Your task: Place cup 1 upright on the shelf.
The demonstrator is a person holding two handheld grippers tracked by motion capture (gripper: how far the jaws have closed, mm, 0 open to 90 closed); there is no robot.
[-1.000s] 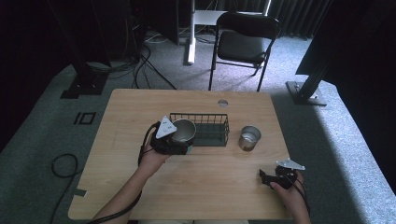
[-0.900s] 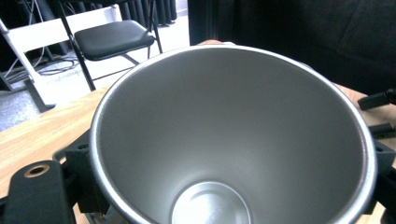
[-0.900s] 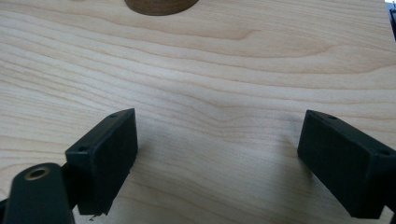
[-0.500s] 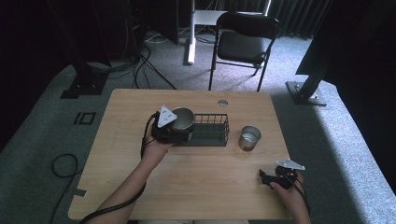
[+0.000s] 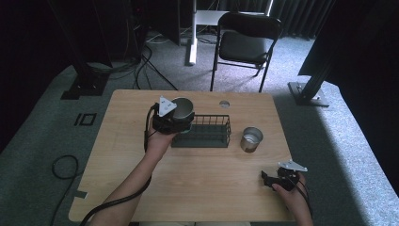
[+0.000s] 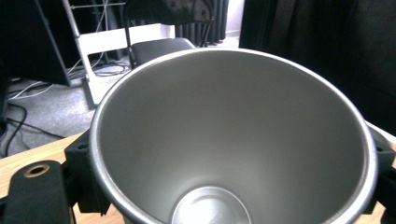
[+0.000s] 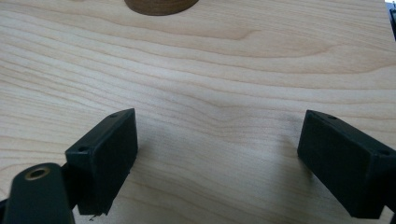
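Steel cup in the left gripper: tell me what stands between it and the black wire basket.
Nothing visible does. The left gripper is shut on the round steel cup, held above the left end of the black wire basket; the basket's open top looks free there. The second steel cup stands to the right of the basket.

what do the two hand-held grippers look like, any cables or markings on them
Both are black. The left hand-held gripper and the right hand-held gripper each carry a grey three-cornered plate on top and trail a black cable along a bare forearm. The jaws are blocky black pads with small screw holes. No lettering is visible.
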